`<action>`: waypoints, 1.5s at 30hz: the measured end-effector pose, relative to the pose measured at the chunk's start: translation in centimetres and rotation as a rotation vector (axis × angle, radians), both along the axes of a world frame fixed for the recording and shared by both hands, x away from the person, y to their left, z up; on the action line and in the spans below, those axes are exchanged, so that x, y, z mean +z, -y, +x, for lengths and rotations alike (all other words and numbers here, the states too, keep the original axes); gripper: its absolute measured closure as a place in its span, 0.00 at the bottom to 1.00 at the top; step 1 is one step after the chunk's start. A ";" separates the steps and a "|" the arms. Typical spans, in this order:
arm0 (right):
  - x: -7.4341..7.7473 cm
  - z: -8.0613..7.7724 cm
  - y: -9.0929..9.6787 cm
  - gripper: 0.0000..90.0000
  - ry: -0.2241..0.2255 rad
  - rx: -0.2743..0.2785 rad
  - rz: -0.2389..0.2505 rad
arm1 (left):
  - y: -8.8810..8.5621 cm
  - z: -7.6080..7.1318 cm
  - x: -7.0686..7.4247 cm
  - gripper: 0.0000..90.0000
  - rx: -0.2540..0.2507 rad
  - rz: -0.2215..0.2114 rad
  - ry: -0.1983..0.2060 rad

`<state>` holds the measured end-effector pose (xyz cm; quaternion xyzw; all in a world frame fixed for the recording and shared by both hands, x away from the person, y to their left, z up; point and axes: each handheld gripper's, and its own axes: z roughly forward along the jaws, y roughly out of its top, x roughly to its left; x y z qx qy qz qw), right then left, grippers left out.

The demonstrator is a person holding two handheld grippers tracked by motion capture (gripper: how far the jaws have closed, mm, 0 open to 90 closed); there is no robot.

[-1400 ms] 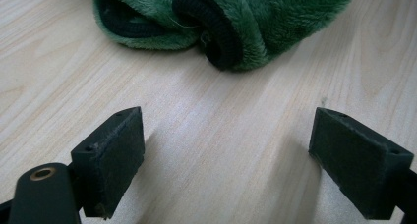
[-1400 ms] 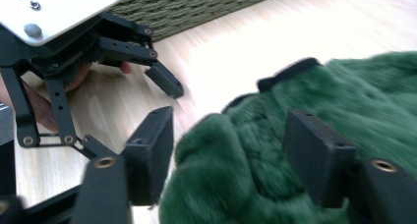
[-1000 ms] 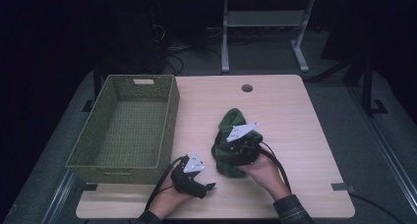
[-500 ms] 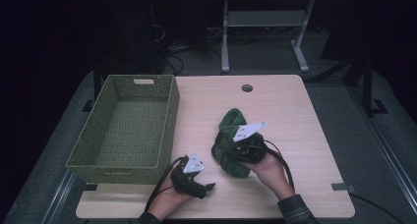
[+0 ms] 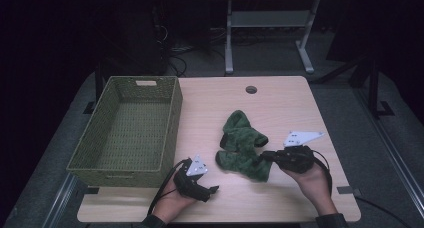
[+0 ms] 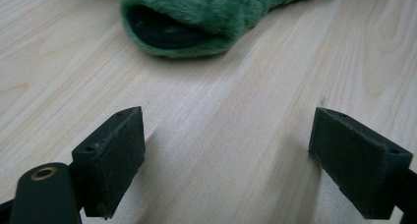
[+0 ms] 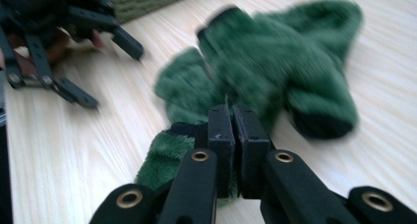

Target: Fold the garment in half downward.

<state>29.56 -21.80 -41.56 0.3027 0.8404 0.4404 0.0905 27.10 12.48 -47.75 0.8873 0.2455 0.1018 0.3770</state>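
Observation:
Two green fluffy socks lie tangled at the table's middle, one farther back and one nearer. My right gripper comes in from the right, shut on the nearer sock's edge. In the right gripper view the jaws pinch the green pile, with the sock's dark-lined cuff just left of them and the other sock beyond, blurred. My left gripper rests open on the wood near the front edge, a short way left of the socks. Between its pads is bare table, with a sock opening ahead.
A woven green basket stands empty on the table's left side, its near corner close to my left hand. A round cable hole sits near the table's far edge. A metal stand is on the floor behind the table.
My right gripper has moved to the right with the sock's edge in it, and the green bundle has spread out. The left gripper has stayed put.

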 end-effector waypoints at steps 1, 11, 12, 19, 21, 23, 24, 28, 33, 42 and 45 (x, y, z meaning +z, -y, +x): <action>-0.4 -0.1 0.7 0.96 -0.009 -0.015 0.004 | 0.0 0.0 0.0 0.15 0.001 -0.001 0.000; -2.8 -1.2 4.9 0.91 -0.046 -0.134 -0.065 | 0.1 -0.1 0.0 0.15 0.017 0.004 0.003; -2.9 -1.5 5.4 0.91 -0.054 -0.154 -0.068 | 0.0 -0.1 0.0 0.15 0.017 0.004 0.003; -2.2 -2.3 7.0 0.92 -0.035 -0.180 -0.027 | 0.4 -0.2 0.1 0.18 0.055 -0.001 -0.006; -2.2 -2.6 6.7 0.95 -0.036 -0.158 -0.020 | 0.9 0.1 0.8 0.25 0.030 -0.028 -0.025; -2.4 -2.9 6.0 0.98 -0.038 -0.129 -0.023 | 1.4 0.3 1.3 0.33 0.015 -0.025 -0.013; -2.4 -3.0 5.8 0.99 -0.041 -0.124 -0.025 | 1.4 0.3 1.3 0.37 0.015 -0.025 -0.013; -3.0 -3.7 4.6 1.00 -0.069 -0.088 -0.042 | 2.8 1.8 2.9 0.64 -0.033 -0.056 -0.003; -3.9 -4.1 3.6 1.00 -0.100 -0.066 -0.100 | 4.1 3.6 3.7 0.99 -0.058 -0.047 0.008; -5.2 -3.7 4.6 1.00 -0.132 -0.110 -0.094 | 5.2 5.8 1.6 1.00 -0.064 0.045 -0.092; -5.2 -3.6 4.7 1.00 -0.136 -0.115 -0.104 | 5.1 5.2 1.5 1.00 -0.061 0.034 -0.110</action>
